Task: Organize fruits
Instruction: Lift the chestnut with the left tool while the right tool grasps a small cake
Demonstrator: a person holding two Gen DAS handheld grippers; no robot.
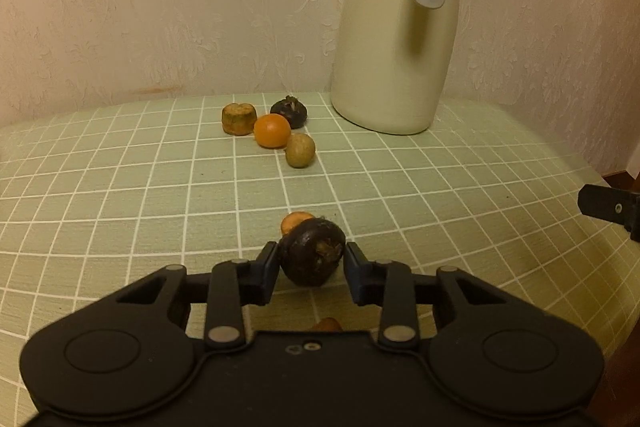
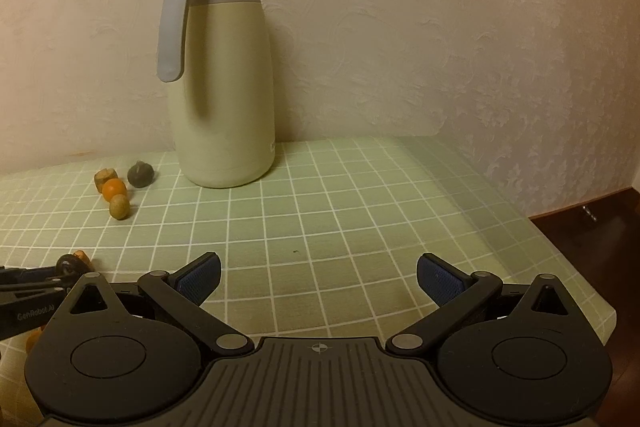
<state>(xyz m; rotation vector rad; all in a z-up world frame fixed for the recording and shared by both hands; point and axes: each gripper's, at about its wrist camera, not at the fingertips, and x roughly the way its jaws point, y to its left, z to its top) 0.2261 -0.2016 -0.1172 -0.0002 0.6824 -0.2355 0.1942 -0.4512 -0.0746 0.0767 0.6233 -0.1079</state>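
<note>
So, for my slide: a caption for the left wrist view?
Left gripper holding a dark fruit above the checked tablecloth.

Both cameras sit low over the table (image 1: pixel 440 187), looking toward the wall, and both see the jug (image 1: pixel 396 39) and the far fruits (image 2: pixel 116 193).
</note>
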